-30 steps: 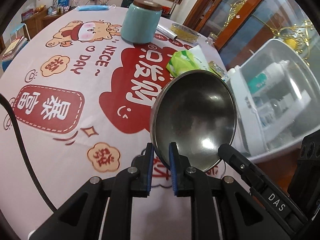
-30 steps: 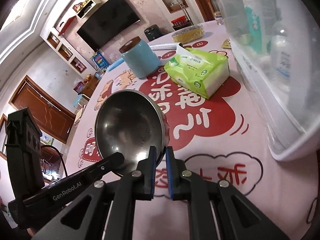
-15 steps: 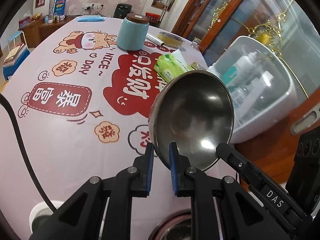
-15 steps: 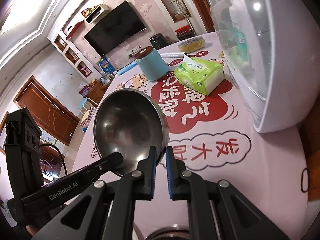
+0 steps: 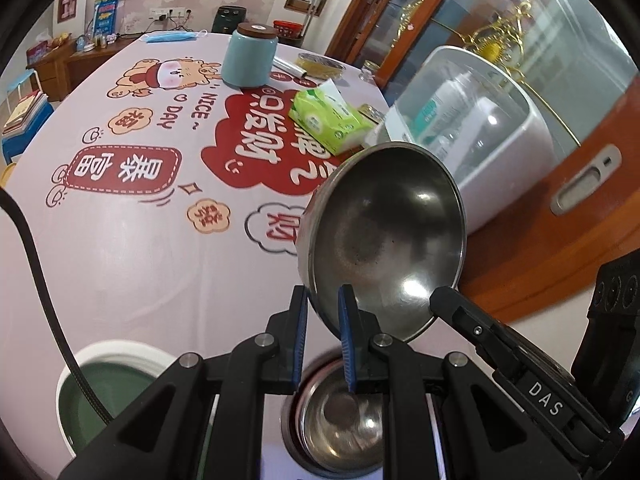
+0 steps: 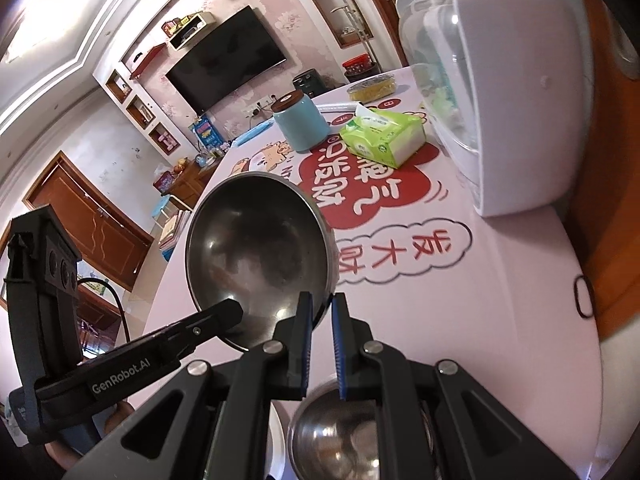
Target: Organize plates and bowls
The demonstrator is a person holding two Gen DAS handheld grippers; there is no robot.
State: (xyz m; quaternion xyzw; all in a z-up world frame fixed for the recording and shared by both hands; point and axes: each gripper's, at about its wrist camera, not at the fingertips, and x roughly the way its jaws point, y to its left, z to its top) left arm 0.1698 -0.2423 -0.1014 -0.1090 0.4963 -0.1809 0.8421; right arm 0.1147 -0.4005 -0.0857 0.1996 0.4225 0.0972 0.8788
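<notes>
A steel bowl (image 5: 384, 236) hangs tilted above the table, held by both grippers on opposite sides of its rim. My left gripper (image 5: 323, 307) is shut on its left rim. In the right wrist view the same steel bowl (image 6: 256, 256) has my right gripper (image 6: 320, 312) shut on its right rim. Below, near the table's front edge, sits a second steel bowl (image 5: 340, 420), also seen as the second steel bowl (image 6: 344, 440) under the right fingers. A green bowl with a white rim (image 5: 108, 392) stands at the lower left.
The round table wears a pink printed cloth (image 5: 140, 240). On it stand a blue jar (image 5: 250, 56), a green tissue pack (image 5: 328, 120) and a large white dome-lidded container (image 5: 476, 120). A black cable (image 5: 36, 260) crosses at left. A black hair tie (image 6: 584, 296) lies near the right edge.
Both grippers have drawn back and risen with the steel bowl between them, away from the white container. The second steel bowl and the green bowl have come into view below.
</notes>
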